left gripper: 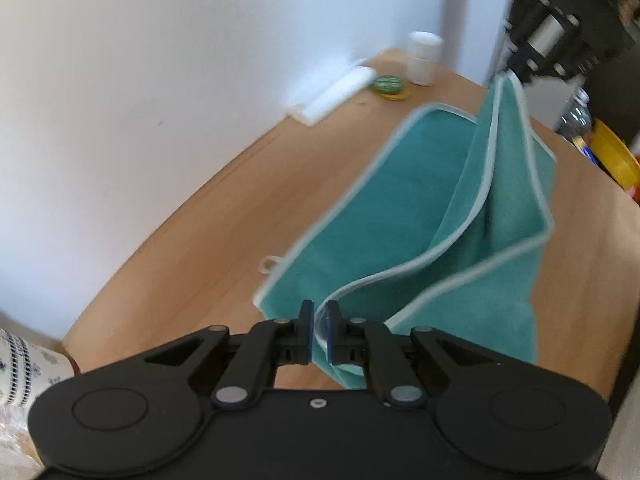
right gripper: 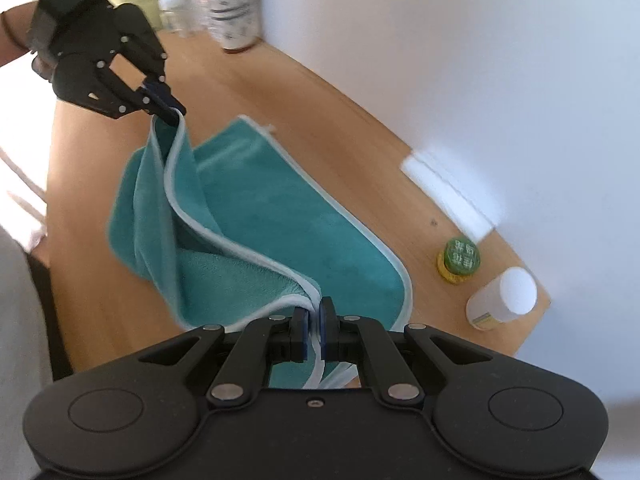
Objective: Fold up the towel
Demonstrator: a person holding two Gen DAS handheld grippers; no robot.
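Observation:
A teal towel (left gripper: 400,200) with pale edging lies partly on the wooden table (left gripper: 200,240), and its near edge is lifted off the surface. My left gripper (left gripper: 319,310) is shut on one lifted corner. In its view the right gripper (left gripper: 520,70) hangs at the upper right, pinching the other corner. In the right wrist view, my right gripper (right gripper: 316,310) is shut on the towel (right gripper: 280,208) hem, and the left gripper (right gripper: 172,112) holds its corner up at the upper left. The raised edge sags in a curve between the two grips. The far half lies flat on the table (right gripper: 100,280).
Along the wall stand a white bottle (left gripper: 424,58) (right gripper: 504,298), a green-lidded jar (left gripper: 386,84) (right gripper: 462,256) and a white box (left gripper: 336,94) (right gripper: 448,196). A patterned canister (right gripper: 236,4) stands at the table's other end. A plastic bottle (left gripper: 576,116) and a yellow object (left gripper: 612,152) sit beyond the table edge.

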